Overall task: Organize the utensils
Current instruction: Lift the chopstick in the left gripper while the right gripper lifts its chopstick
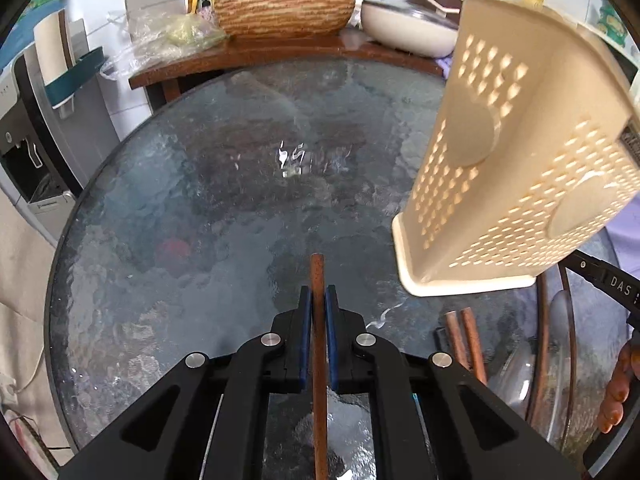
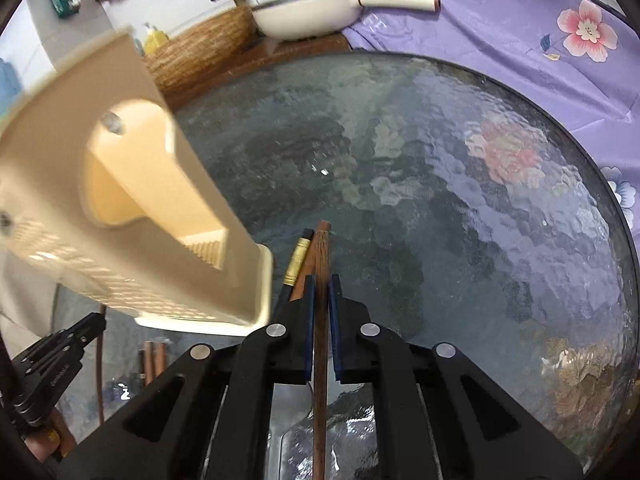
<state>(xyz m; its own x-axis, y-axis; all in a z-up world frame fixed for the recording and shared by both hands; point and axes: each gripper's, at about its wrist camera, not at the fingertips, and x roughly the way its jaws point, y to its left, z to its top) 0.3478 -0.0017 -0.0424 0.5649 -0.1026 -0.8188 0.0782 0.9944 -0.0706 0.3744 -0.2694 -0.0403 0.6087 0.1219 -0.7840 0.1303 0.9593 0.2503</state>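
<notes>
- The left wrist view sits on the left tongs (image 1: 319, 294) and looks forward and steeply down along their fingers, close above the round glass counter (image 1: 180, 208).
- It faces the far wall, with the basin (image 1: 284, 12) at top centre and the rack (image 1: 516, 152) looming near at the right.
- The right wrist view rides the right tongs (image 2: 322, 286), also angled down and close to the counter (image 2: 460, 200).
- Here the rack (image 2: 120, 208) fills the left, and a purple cloth (image 2: 520, 40) lies at the far right.
- Both views share the counter, rack, basin (image 2: 200, 52) and pan (image 1: 404, 32) (image 2: 308, 16); the left tongs (image 2: 60, 360) show in the right view's lower left corner.
</notes>
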